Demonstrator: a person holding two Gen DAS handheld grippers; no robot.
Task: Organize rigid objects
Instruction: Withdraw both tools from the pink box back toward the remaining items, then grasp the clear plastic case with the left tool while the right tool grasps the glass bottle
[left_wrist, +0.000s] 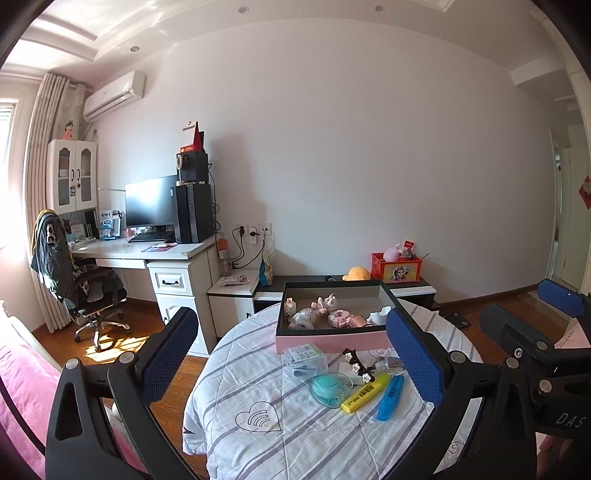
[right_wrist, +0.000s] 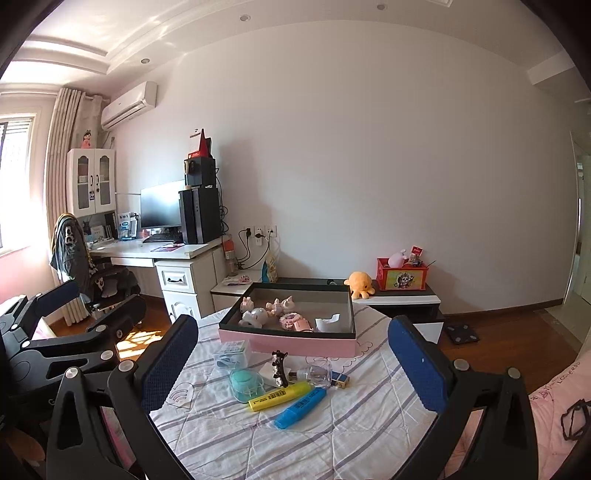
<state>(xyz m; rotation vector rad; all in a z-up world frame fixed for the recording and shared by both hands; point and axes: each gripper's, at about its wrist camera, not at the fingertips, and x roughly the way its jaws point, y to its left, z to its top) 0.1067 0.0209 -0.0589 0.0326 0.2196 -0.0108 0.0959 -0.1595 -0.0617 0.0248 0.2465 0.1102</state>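
While gripper (right_wrist: 291, 354) gapes, highlighters (right_wrist: 279, 396) beyond

A striped quilt (right_wrist: 332, 435) carries a pink box (right_wrist: 288, 341), two highlighters (right_wrist: 279, 396) and small clutter.

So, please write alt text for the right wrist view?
An open hand-held gripper hovers empty above a striped cloth with a yellow marker, a blue marker and a pink box of small toys.

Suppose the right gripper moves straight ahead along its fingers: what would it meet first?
Probably the pink box, or the clutter before it, such as the clear bottle. The right gripper is open and empty; depth is uncertain.
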